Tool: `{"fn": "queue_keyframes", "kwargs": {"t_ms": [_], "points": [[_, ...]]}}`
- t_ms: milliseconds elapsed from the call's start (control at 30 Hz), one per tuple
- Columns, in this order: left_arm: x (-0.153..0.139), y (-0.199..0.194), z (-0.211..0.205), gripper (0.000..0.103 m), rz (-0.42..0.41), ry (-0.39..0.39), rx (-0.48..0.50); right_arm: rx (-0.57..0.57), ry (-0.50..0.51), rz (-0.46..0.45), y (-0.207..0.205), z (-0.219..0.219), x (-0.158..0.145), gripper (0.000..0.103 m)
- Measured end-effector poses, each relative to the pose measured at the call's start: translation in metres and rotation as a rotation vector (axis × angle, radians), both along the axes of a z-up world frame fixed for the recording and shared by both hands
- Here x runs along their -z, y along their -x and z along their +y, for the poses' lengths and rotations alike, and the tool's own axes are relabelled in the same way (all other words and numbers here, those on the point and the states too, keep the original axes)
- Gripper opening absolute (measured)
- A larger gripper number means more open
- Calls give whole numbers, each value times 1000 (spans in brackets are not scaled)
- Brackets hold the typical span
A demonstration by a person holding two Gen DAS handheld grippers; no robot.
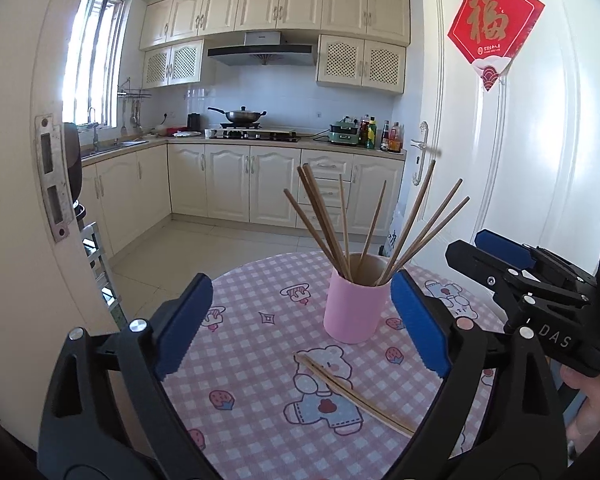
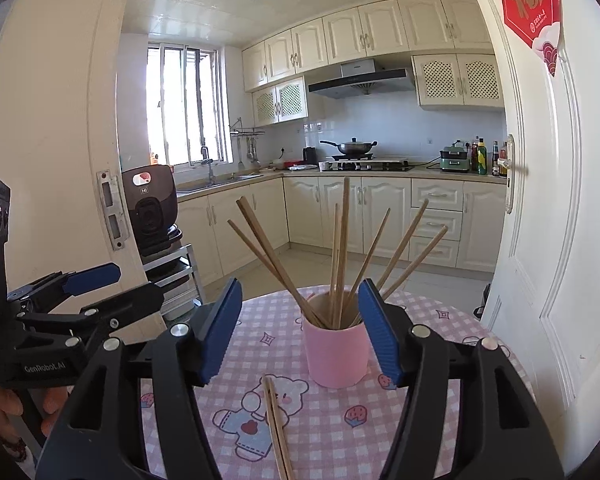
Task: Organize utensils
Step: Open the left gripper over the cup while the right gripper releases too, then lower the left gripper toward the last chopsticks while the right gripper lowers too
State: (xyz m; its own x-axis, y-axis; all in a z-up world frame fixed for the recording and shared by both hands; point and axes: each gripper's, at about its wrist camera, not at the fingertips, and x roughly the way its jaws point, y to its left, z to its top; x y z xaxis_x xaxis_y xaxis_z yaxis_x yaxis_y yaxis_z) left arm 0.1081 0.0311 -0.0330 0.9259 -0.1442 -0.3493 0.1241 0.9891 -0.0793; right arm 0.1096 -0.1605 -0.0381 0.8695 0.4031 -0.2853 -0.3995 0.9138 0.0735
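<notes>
Left wrist: chopsticks [image 1: 356, 388] beside cup [image 1: 356, 308].

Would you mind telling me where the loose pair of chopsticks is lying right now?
The loose chopsticks lie flat on the checked tablecloth, across the bear print just in front of the pink cup; both wrist views show them below the cup, untouched.

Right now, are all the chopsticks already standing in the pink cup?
No, a pair of chopsticks lies flat on the checked tablecloth in front of the pink cup.
</notes>
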Motion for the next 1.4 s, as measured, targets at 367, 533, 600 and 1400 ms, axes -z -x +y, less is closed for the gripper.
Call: {"fn": "queue_keyframes", "kwargs": {"t_ms": [367, 533, 600, 1400], "points": [[35, 2, 22, 90, 109, 16, -30, -23, 37, 97, 6, 8, 38, 59], [53, -7, 23, 90, 171, 19, -30, -33, 67, 155, -2, 10, 57, 59], [60, -12, 24, 90, 203, 25, -25, -36, 87, 187, -8, 11, 66, 59], [117, -57, 12, 90, 470, 62, -5, -104, 394, 479, -45, 30, 144, 60]]}}
